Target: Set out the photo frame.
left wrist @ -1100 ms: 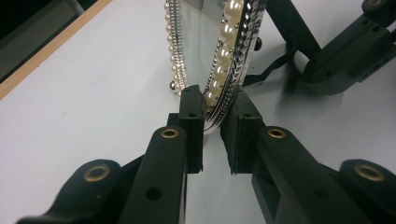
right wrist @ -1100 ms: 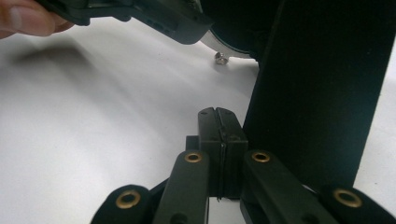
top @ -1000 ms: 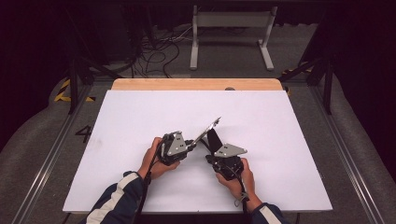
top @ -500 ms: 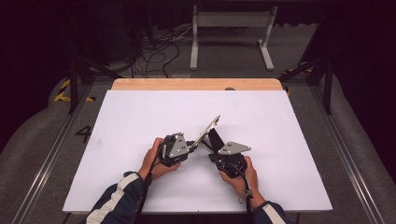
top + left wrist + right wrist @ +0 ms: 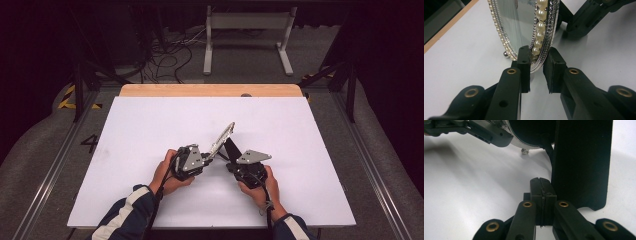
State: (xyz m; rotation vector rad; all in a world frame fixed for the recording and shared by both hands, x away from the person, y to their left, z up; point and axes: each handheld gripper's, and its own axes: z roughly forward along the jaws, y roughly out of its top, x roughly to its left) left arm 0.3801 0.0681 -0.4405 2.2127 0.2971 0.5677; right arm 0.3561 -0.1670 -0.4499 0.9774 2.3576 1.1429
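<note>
White tabletop from above: my framed mirror stands tilted, unmoved since a second ago. Left gripper view: jaws straddle its pearl rim, barely gripping. Right gripper view: jaws together beside the black stand.

My white rectangular table top shows a pale wooden strip along its far edge. Beyond it, on the grey floor, a white metal stand sits right of tangled black cables. Yellow-black tape marks the far left.
</note>
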